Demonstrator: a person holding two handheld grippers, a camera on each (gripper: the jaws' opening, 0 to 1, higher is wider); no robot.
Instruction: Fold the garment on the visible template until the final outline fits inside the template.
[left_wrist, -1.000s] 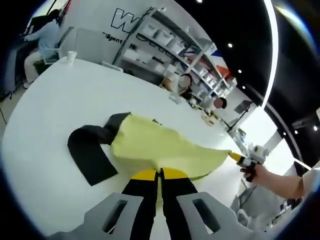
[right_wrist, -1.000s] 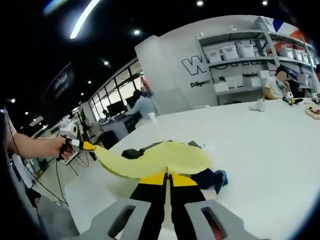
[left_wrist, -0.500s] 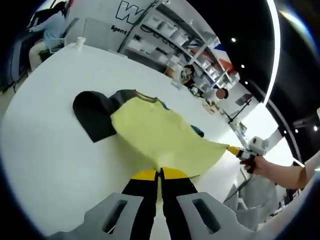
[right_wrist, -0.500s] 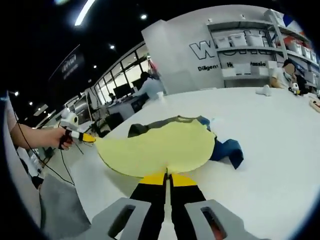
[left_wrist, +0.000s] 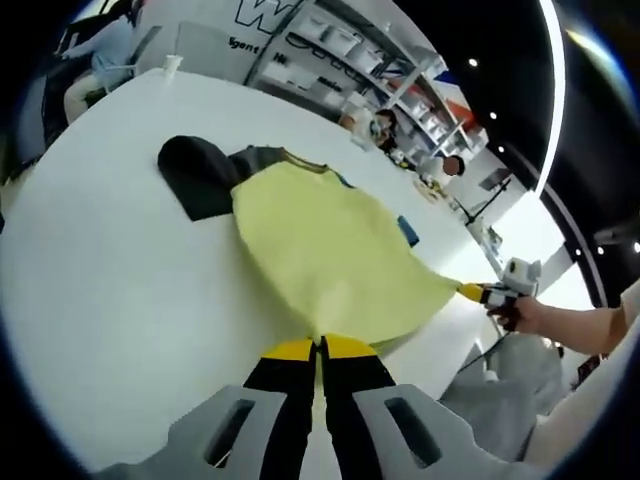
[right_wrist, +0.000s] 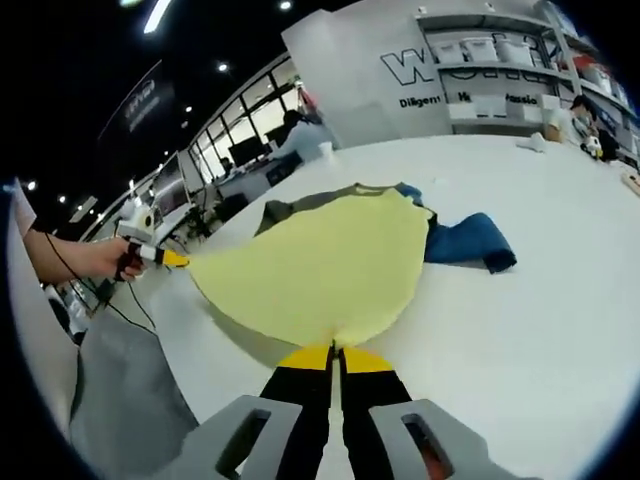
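You had both the left gripper (left_wrist: 320, 345) and right gripper (right_wrist: 335, 350) clamped on the yellow garment's (left_wrist: 330, 250) hem, stretched between them; uneven tension risked a corner slipping free.

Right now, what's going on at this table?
A person holds a gripper in each hand. The left gripper and right gripper are each shut on the hem of a yellow garment, stretched out between them over the white table. Its dark sleeve and blue sleeve lie on the table. No fold is made yet.
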